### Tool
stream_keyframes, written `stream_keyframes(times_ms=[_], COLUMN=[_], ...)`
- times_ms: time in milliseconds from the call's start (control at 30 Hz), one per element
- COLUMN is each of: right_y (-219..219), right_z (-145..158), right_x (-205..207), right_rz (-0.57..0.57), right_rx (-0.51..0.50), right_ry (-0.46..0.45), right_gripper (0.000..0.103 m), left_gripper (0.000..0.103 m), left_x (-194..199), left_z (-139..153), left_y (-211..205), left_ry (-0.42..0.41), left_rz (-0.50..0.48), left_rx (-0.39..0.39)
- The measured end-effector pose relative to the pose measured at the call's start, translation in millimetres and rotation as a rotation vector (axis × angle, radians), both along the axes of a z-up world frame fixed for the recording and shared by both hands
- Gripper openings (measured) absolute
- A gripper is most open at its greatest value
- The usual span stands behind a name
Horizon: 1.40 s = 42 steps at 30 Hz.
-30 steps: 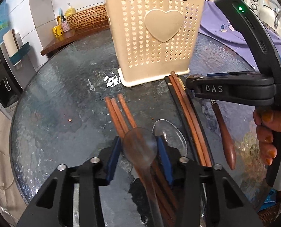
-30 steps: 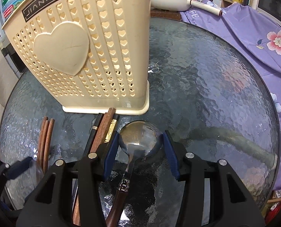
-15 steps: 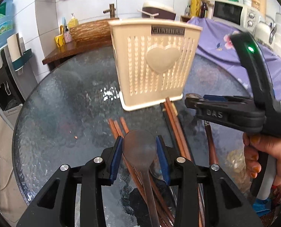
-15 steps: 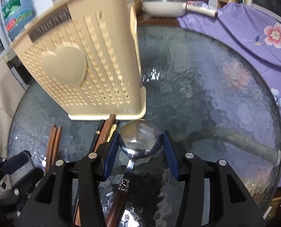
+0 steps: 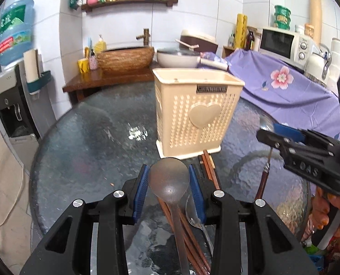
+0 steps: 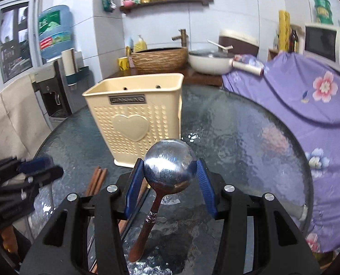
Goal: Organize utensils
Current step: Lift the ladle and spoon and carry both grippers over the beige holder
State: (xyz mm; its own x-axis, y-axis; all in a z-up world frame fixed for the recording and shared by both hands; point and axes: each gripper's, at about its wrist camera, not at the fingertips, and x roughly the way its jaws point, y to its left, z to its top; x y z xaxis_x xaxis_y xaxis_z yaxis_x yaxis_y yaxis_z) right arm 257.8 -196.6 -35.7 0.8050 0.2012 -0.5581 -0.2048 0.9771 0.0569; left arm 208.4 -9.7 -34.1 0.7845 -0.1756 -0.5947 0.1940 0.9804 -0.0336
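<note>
So both grippers are clamped on spoons by the bowl, handles hanging down — left gripper point(image 5: 168, 181) has the dark spoon point(image 5: 168, 180), right gripper point(image 6: 168, 175) the steel spoon point(image 6: 170, 175) — and the cream basket point(image 6: 135, 119) stands open-topped straight ahead mid-table, nearer the right one.

Both grippers rose from the desk point(image 5: 83, 137): the left gripper point(image 5: 168, 182) lifted the dark spoon point(image 5: 168, 181), and the right gripper point(image 6: 170, 175) lifted the metal spoon point(image 6: 168, 175) above the chopsticks point(image 6: 96, 181).

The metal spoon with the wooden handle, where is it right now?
The metal spoon is clamped by its bowl in the right gripper, lifted above the glass table, just right of the cream basket.
</note>
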Motion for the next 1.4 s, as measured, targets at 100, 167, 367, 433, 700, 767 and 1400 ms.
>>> stream_keyframes(times_ms=[100, 167, 367, 433, 700, 767, 1400], right_y=[3, 3, 7, 7, 8, 8, 1], right_z=[6, 9, 19, 18, 20, 20, 67], right_x=[-10, -15, -33, -35, -35, -35, -15], right_rz=[0.010, 0.010, 0.016, 0.018, 0.019, 0.023, 0.065], right_rx=[-0.016, -0.024, -0.069, -0.076, -0.073, -0.070, 0.002], right_ry=[-0.018, -0.032, -0.090, -0.096, -0.093, -0.090, -0.118], right_gripper=[0.048, 0.048, 0.048, 0.048, 0.048, 0.048, 0.048], left_gripper=[0.035, 0.035, 0.035, 0.035, 0.035, 0.035, 0.035], left_x=[-5, -7, -13, -13, -14, -14, 14], left_z=[7, 9, 15, 15, 17, 19, 75], left_y=[3, 4, 14, 16, 20, 21, 14], left_ry=[-0.027, -0.033, -0.067, -0.075, -0.077, -0.079, -0.119], left_rz=[0.009, 0.014, 0.039, 0.047, 0.055, 0.052, -0.049], left_rx=[-0.003, -0.006, -0.035, -0.047, -0.062, -0.068, -0.156])
